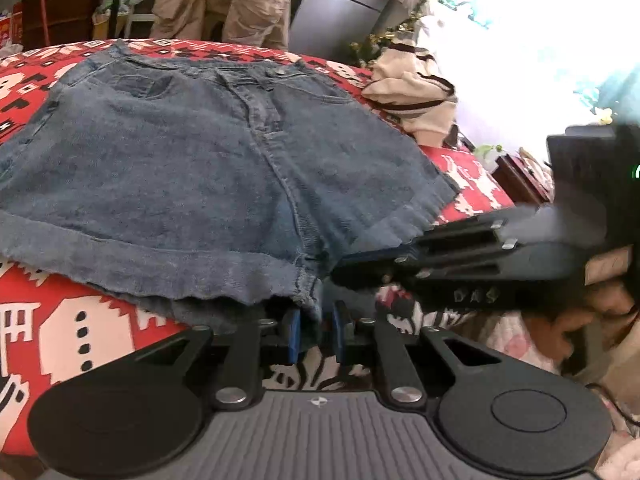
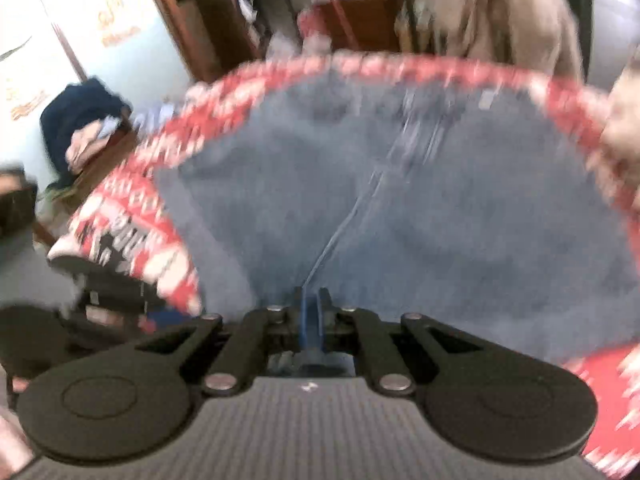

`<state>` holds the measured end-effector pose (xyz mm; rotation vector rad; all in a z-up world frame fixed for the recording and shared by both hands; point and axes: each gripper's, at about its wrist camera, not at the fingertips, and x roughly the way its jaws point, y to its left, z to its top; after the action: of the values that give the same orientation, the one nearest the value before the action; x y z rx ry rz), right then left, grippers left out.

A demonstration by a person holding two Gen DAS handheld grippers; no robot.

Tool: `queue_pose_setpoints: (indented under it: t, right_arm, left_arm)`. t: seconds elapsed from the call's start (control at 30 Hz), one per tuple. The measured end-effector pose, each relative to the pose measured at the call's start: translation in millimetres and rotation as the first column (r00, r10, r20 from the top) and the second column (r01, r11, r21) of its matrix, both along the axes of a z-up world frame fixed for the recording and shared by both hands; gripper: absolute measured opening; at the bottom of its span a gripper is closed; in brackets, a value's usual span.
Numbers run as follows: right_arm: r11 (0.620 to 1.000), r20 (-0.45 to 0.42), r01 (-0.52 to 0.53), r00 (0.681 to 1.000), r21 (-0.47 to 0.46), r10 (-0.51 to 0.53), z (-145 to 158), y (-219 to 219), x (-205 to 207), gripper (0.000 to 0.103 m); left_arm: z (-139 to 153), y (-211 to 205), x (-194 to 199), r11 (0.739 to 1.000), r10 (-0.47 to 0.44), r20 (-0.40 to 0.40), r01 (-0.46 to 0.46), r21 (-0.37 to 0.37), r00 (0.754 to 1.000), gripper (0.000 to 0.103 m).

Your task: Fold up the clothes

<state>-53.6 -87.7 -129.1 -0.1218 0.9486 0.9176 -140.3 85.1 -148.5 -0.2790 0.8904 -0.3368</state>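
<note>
Low, left hand-held gripper (image 1: 315,332) parted around denim shorts (image 1: 192,168) hem, right hand-held gripper (image 2: 311,320) seemingly clenched, blurred.

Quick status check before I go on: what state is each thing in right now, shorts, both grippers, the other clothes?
Denim shorts: spread flat on the red patterned cover, not yet folded, hem cuffs turned up.
Left gripper: jaws slightly apart around the hem at the crotch.
Right gripper: jaws nearly closed at the hem; view blurred, grip on cloth unclear.
Striped cream garment: crumpled, unfolded, beside the shorts.
</note>
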Motion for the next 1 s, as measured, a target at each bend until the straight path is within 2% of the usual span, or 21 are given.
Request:
queue_pose_setpoints:
  t: [0.13, 0.23, 0.37, 0.5, 0.57, 0.77, 0.87, 0.93, 1.0]
  right_arm:
    - [0.998, -0.064, 0.054, 0.997, 0.03, -0.052, -11.3, -11.8, -3.6, 0.007]
    - [0.999, -0.039, 0.034, 0.999, 0.015, -0.034, -14.7, -9.8, -9.3, 0.007]
    - [0.998, -0.061, 0.051, 0.997, 0.03, -0.049, -14.2, -17.3, -12.6, 0.007]
    - [0.999, -0.043, 0.039, 0.998, 0.015, -0.038, -10.2, -15.0, -13.6, 0.007]
    - [0.999, -0.032, 0.033, 0.999, 0.008, -0.033, -9.0, -13.6, -14.7, 0.008]
    - [0.999, -0.058, 0.046, 0.997, 0.023, -0.044, -9.9, -17.1, -12.8, 0.009]
    - [0.999, -0.058, 0.03, 0.998, 0.01, -0.029, -8.1, -17.3, -15.7, 0.01]
    - [0.999, -0.08, 0.033, 0.996, 0.033, -0.031, -3.5, -18.5, -14.1, 0.009]
    - [0.996, -0.065, 0.038, 0.997, 0.078, -0.033, 2.4, -15.6, -11.2, 0.009]
  left_arm:
    - [-2.6, -12.0, 2.5, 0.999, -0.034, 0.006, 0.034, 0.039, 0.999, 0.014]
    - [-3.6, -20.6, 1.2, 0.993, -0.071, 0.015, 0.07, 0.092, 0.997, 0.014]
    - [-1.2, -28.3, -7.1, 0.979, -0.121, 0.051, 0.111, 0.17, 0.991, 0.014]
    - [8.3, -20.7, -12.6, 0.986, -0.095, 0.1, 0.08, 0.145, 0.99, 0.015]
    - [6.8, -21.3, -9.4, 0.987, -0.103, 0.095, 0.089, 0.136, 0.99, 0.016]
    - [-5.6, -33.2, -7.5, 0.969, -0.158, 0.07, 0.14, 0.205, 0.985, 0.015]
    - [-5.4, -31.8, -8.7, 0.971, -0.155, 0.064, 0.14, 0.195, 0.986, 0.016]
    - [-5.3, -30.9, -9.5, 0.972, -0.153, 0.06, 0.139, 0.188, 0.986, 0.016]
    - [-5.2, -29.9, -10.4, 0.974, -0.151, 0.056, 0.139, 0.181, 0.987, 0.016]
